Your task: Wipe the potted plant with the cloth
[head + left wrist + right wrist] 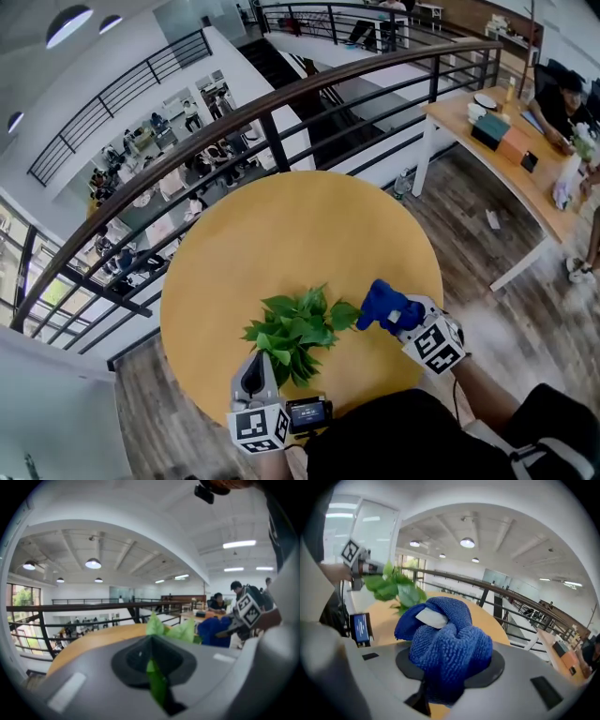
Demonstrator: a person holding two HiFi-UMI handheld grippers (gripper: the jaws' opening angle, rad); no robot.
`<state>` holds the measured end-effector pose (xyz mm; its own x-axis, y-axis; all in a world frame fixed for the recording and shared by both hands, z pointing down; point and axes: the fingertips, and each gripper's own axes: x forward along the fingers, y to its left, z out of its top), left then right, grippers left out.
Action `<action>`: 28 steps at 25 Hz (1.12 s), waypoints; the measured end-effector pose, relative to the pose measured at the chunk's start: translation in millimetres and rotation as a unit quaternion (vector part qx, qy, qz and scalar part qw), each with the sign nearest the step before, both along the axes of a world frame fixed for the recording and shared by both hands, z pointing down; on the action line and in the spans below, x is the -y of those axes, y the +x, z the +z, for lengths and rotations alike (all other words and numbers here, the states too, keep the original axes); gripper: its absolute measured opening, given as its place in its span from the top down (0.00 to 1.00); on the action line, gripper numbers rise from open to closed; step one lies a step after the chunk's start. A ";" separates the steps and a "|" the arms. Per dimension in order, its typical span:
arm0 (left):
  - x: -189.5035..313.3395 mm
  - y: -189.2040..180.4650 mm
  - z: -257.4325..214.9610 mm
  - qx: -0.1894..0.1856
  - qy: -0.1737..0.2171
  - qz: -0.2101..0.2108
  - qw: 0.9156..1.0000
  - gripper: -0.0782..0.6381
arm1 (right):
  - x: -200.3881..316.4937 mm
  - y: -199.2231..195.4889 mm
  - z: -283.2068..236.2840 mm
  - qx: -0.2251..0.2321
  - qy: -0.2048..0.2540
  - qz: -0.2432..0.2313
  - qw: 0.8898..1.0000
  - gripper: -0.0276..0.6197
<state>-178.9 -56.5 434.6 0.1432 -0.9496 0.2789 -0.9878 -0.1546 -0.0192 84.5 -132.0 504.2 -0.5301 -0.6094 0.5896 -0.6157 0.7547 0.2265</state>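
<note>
- The plant [292, 333] stands on the near part of the round table [281, 225], between the two grippers. Its pot is hidden under the leaves.
- The left gripper [261, 360] has its jaws closed tight on a leaf [157, 684], with the green blade pinched in the slit between them. This probably steadies the foliage so it does not bend away under a wipe.
- The right gripper [400, 316] is clamped on a bunched blue cloth [447, 648]. The cloth bulges out ahead of the jaws, so soft fabric rather than hard plastic would meet the leaves.
- In the head view the cloth sits at the plant's right edge, against or just beside an outer leaf. I cannot tell which.
- The cloth comes in from the side opposite the holding gripper, which leaves the two tools apart and the leaves between them open to the wipe.
- A white tag [431, 617] lies folded into the cloth, and no print shows on it.
- A small screen [307, 412] beside the left gripper glows blue, but its lines are too small to read.
- The marker cubes [433, 345] carry black-and-white square patterns and no words.
</note>
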 end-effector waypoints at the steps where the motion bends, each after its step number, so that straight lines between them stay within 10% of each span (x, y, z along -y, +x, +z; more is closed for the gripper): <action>1: 0.4 -0.2 -0.3 0.001 0.000 0.000 1.000 0.89 | 2.8 -7.3 -24.4 0.041 0.017 -0.006 0.999 0.69; 8: 2.8 0.3 1.3 0.004 -0.002 0.002 1.000 0.89 | -10.4 -64.8 -79.7 0.116 0.059 -0.075 0.989 0.69; 14: 1.4 -0.7 -0.5 0.003 -0.003 0.000 1.000 0.89 | -9.5 -37.5 43.6 -0.109 0.006 -0.045 0.993 0.69; 18: 1.5 -1.2 0.1 0.005 -0.003 0.000 1.000 0.89 | 1.3 13.4 84.4 -0.169 -0.038 0.013 0.985 0.69; 22: 4.9 -0.8 0.0 0.003 -0.002 0.001 1.000 0.89 | 19.2 29.7 58.7 -0.124 -0.025 0.059 0.990 0.69; 28: 2.3 -0.1 0.6 0.003 -0.003 0.002 1.000 0.89 | 53.0 -0.6 -24.2 0.061 0.041 0.082 0.994 0.69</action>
<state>-179.0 -58.7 435.2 0.1462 -0.9472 0.2852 -0.9869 -0.1596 -0.0242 83.9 -185.0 480.0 -0.4845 -0.7368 0.4716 -0.7550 0.6245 0.1999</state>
